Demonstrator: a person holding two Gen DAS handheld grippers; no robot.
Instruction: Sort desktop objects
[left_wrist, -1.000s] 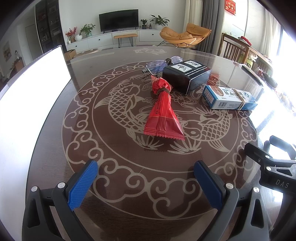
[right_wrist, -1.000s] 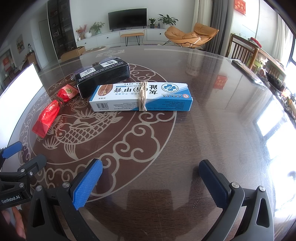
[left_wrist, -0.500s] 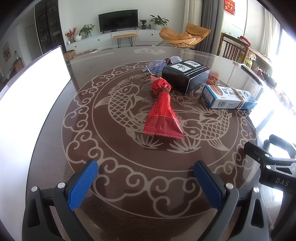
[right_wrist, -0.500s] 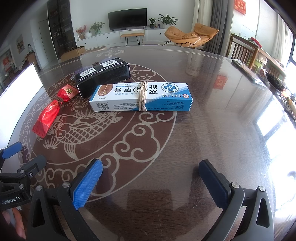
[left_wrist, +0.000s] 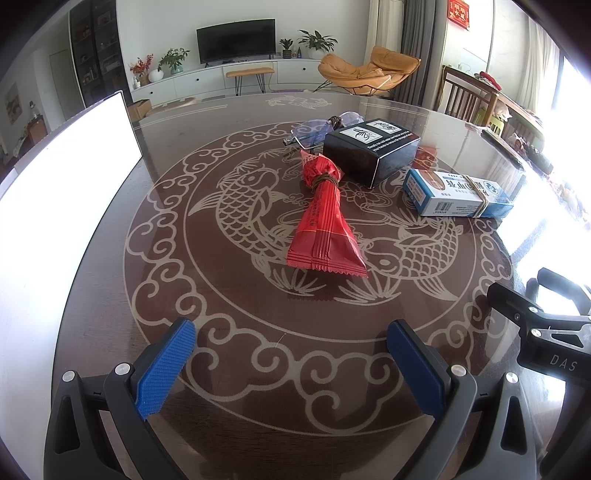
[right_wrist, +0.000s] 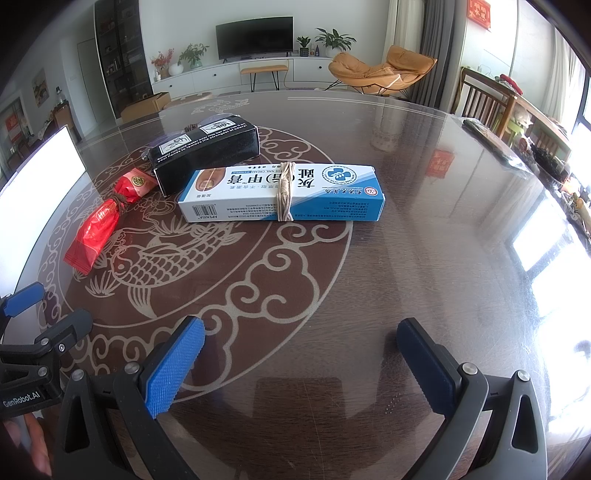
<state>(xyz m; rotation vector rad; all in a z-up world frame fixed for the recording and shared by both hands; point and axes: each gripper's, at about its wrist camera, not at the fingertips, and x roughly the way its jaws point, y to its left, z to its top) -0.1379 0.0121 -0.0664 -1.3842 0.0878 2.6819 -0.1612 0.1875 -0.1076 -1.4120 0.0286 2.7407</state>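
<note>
Lying on table (left_wrist: 110, 295): one red packet (left_wrist: 325, 225), two boxes (right_wrist: 280, 192), one glasses (left_wrist: 314, 127), both claws (left_wrist: 291, 363) wide, empty.

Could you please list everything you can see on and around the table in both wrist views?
Sachet bundle: one, red, tied with a brown band, table centre.
Carton: one, black with white labels, behind the sachets.
Eyeglasses: one pair, clear lenses, behind the carton.
Nail cream box: one, white and blue, banded, right of the carton.
White panel: one, bright, table's left edge.
Table: one, dark brown, pale fish pattern.
Television: one, black, far wall.
Lounge chair: one, orange, beyond the table.
Left gripper: blue pads, open, empty.
Right gripper: blue pads, open, empty.
</note>
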